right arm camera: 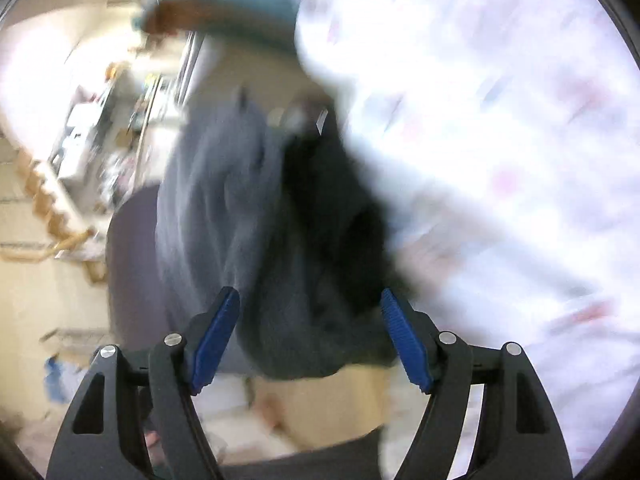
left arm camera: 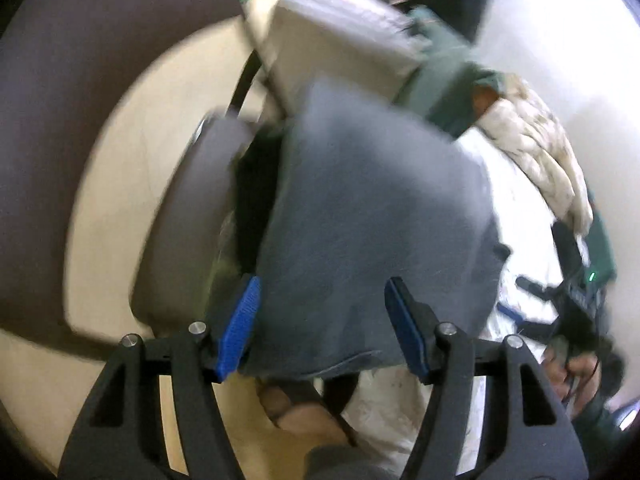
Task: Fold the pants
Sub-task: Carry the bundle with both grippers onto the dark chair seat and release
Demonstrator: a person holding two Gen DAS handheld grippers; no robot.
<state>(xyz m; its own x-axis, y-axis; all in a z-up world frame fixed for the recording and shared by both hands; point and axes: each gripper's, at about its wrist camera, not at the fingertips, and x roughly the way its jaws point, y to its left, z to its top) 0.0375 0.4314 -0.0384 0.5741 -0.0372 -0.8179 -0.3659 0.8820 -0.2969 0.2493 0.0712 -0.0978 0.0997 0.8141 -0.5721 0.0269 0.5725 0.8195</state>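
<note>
Foot (left arm camera: 304, 412) only in L view

A pale beige floor (left arm camera: 120, 184), a white patterned bedsheet (right arm camera: 500, 120), and blurred cluttered shelves (right arm camera: 104, 120) to the left.

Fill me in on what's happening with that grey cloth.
A person is folding grey pants with a handheld gripper in each hand. The left gripper and the right gripper both have their blue fingers spread, with the cloth lying between them but not pinched. The pictures are blurred, so how far the fold has got is unclear.
</note>
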